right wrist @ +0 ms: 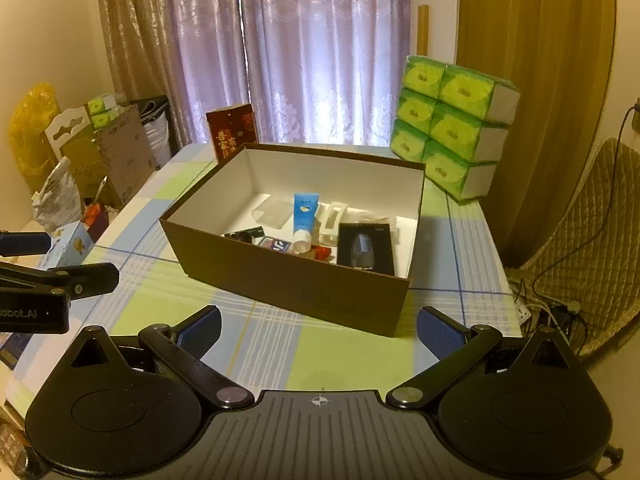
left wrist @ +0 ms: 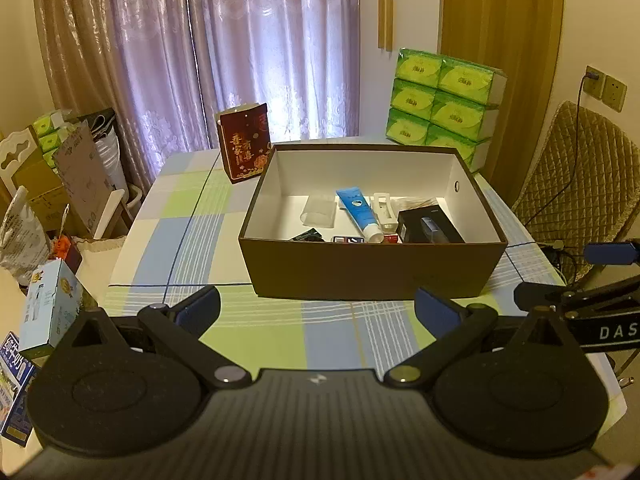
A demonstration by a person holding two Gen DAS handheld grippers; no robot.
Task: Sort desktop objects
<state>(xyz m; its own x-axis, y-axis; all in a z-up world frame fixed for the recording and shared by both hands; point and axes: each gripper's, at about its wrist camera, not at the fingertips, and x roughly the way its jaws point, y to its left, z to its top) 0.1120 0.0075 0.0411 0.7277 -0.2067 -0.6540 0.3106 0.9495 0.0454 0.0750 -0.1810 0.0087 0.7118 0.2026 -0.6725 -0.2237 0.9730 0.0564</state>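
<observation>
With small items already dropped inside brown cardboard box (left wrist: 372, 268) ahead of both tongs: left tongs (left wrist: 316, 310) & right tongs (right wrist: 318, 326) wide open, empty, hovering over checked worktop (left wrist: 256, 320), prob. done.

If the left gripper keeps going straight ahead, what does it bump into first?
Most likely the near wall of the brown cardboard box. The open left gripper points straight at it over the checked tablecloth, with nothing between; its height is hard to judge.

Brown box (left wrist: 372, 268), blue tube (left wrist: 358, 212), checked tablecloth (left wrist: 192, 232).
</observation>
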